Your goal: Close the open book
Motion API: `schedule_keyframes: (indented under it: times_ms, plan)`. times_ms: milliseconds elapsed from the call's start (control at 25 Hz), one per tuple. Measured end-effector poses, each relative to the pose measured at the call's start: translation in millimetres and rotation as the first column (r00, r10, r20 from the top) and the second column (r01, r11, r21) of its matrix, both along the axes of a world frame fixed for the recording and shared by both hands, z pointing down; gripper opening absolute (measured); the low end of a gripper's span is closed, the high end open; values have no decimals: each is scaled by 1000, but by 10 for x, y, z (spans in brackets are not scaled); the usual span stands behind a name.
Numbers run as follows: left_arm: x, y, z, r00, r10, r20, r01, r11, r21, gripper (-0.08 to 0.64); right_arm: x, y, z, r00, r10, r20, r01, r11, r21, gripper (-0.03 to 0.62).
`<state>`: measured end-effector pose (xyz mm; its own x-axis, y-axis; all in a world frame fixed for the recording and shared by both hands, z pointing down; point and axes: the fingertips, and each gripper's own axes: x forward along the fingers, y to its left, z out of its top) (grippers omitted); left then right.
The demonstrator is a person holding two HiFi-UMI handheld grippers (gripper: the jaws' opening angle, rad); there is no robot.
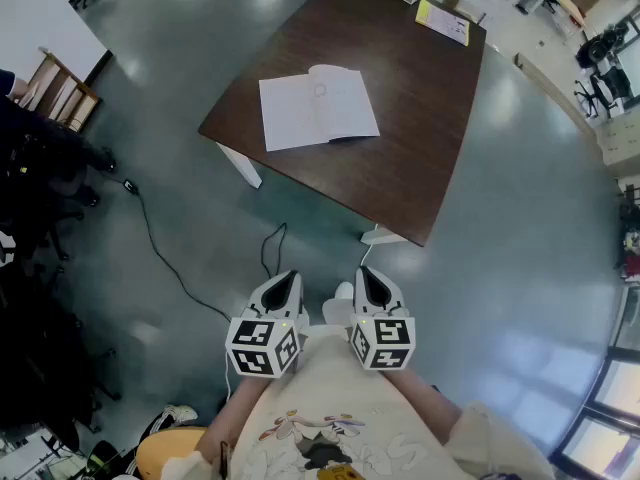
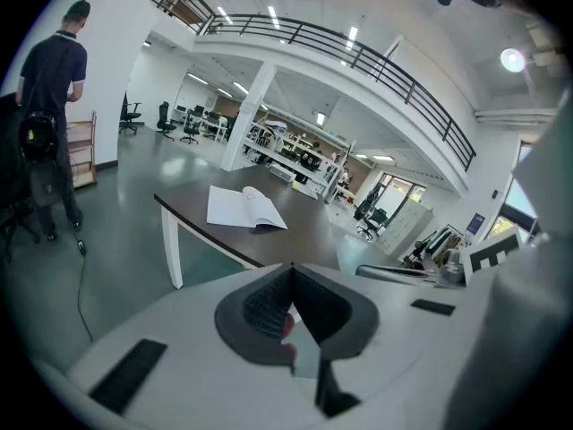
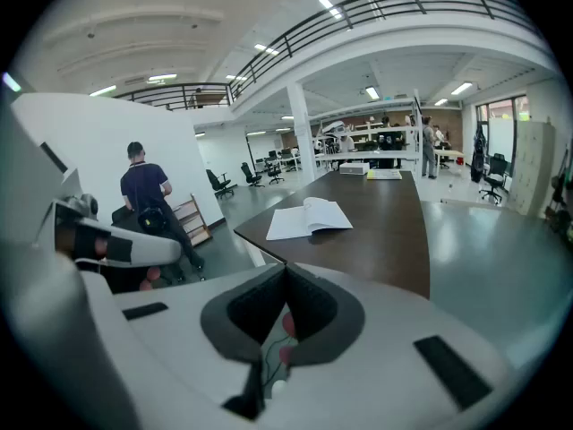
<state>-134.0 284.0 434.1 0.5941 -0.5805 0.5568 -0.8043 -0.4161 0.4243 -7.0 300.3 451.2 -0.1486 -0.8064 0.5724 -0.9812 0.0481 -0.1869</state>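
Observation:
An open white book lies flat near the front left corner of a dark brown table; the same book shows in the left gripper view and again in the right gripper view. My left gripper and right gripper hang side by side over the floor, well short of the table. Both are shut with nothing between their jaws. Each points down and toward the table.
A yellow booklet lies at the table's far edge. A black cable runs across the grey floor at the left. A person in dark clothes stands by a wooden rack at the left. Office chairs and shelves stand far behind.

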Motion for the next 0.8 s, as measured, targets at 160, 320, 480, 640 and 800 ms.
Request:
schedule_keyframes:
  times_ms: [160,320,480,640,800]
  plan:
    - [119,73,-51,1000,11,8,-11,1000,9,6,32,52,-56,1000,-11,13,11,1000,12,5]
    - [144,86,-83,1000,2,11,-2,1000,19,6,72,72,-96,1000,-19,9,18,1000,24,5]
    - [157,75,-106,1000,6,4,-7,1000,25,6,81,47,-101,1000,-17,7,17,1000,26,6]
    - [59,55,-95,1000,2,-1,-2,1000,21,6,-30,31,-123,999,-19,34,17,999,45,6]
    - [-16,74,-70,1000,28,-1,-27,999,24,6,-112,8,-119,998,10,60,-13,999,50,6]
